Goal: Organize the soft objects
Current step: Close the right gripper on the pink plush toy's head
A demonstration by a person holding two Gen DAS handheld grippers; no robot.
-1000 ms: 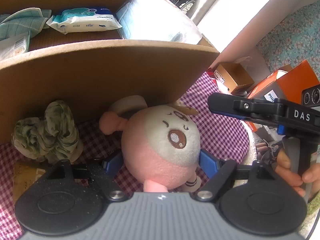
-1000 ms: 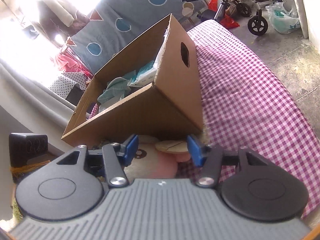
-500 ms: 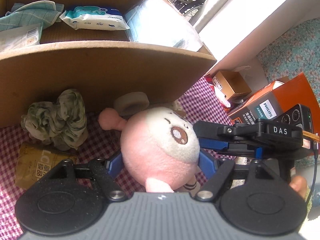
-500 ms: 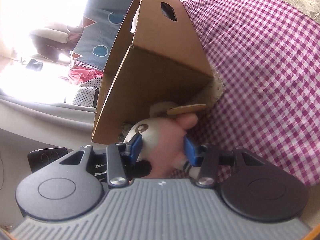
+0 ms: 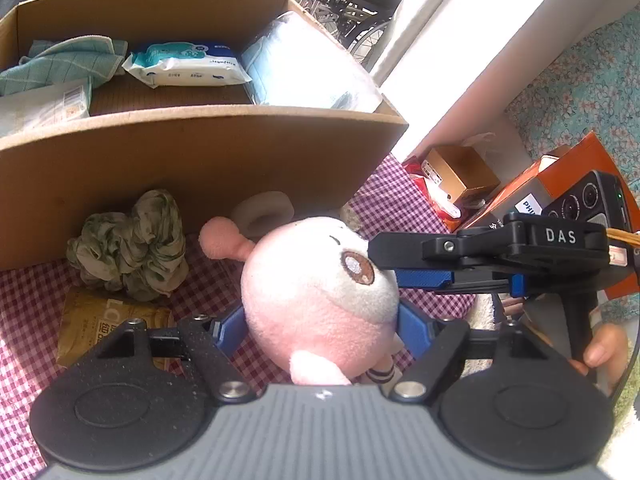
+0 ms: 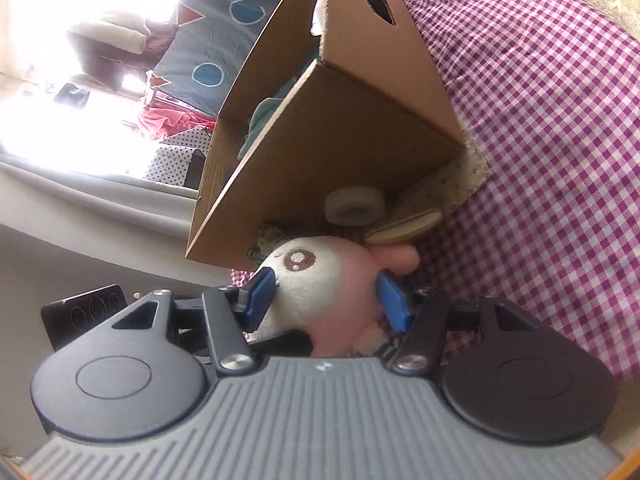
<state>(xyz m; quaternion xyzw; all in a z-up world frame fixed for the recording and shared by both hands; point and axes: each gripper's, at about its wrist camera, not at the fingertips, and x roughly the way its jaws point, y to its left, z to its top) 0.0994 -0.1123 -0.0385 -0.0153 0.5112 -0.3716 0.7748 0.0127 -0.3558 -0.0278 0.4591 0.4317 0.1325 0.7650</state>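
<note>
Gripping the pink and white plush toy (image 5: pixel 320 300) across its round body, the left gripper (image 5: pixel 320 330) stands wide, both blue pads pressed into the fabric. The toy sits low over the purple checked cloth (image 5: pixel 400 204), just in front of the cardboard box (image 5: pixel 200 160). From the right, the right gripper (image 6: pixel 326 300) reaches in level, seen side-on in the left wrist view, one blue finger (image 5: pixel 424 280) lying against the toy's face beside its brown eye. In the right wrist view its jaws straddle the toy's head; they have just been opening, the left pad touches the face, and whether the right pad presses cannot be told. A hand (image 5: pixel 600 348) holds the right gripper's handle at the lower right.

Beside the toy, to the left, lie a crumpled green cloth (image 5: pixel 132 244) and a tan packet (image 5: pixel 100 320) on the checked cloth. A pale foam ring (image 5: pixel 262 212) rests against the box wall behind the toy.

Inside the box: a teal towel (image 5: pixel 64 62), a wet-wipes pack (image 5: pixel 186 64), and a clear bag of pale blue items (image 5: pixel 304 64). Beyond the table edge stand an orange carton (image 5: pixel 576 168) and a small brown box (image 5: pixel 460 172).
</note>
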